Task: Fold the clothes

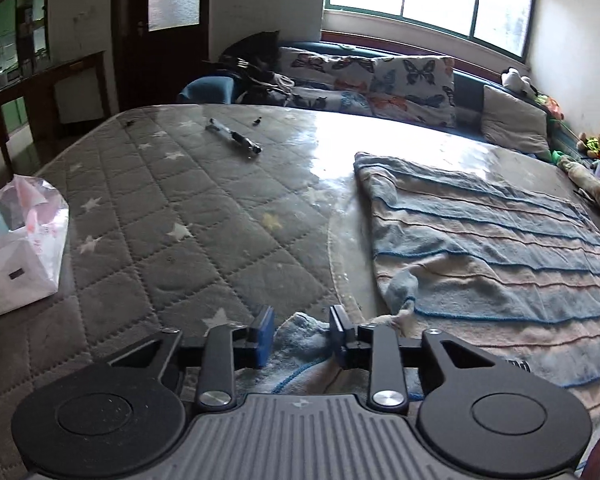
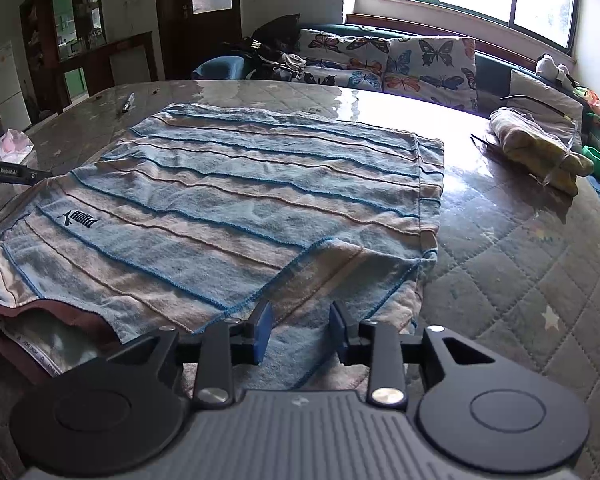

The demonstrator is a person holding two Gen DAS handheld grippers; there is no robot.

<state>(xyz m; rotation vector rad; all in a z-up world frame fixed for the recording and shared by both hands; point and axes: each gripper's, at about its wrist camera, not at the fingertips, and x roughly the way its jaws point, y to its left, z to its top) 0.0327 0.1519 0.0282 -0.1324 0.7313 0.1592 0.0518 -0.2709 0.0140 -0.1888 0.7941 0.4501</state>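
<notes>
Striped garment (image 2: 228, 200), one; two grippers (image 1: 302, 334) (image 2: 300, 330) apparently open over it.

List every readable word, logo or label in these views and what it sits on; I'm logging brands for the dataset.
"PUMA", seen upside down beside a leaping-cat logo: on the striped garment, logo at.
"Gen Robot.AI": on the black arm of the left tongs at the right view's left edge.
Neck tape print inside the collar: too small to read.
White plastic bag print: blurred.

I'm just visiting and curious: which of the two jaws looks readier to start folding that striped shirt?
Probably the left gripper: its open jaws already straddle a raised edge of the striped shirt. The right gripper, also open, only hovers over flat cloth.
</notes>
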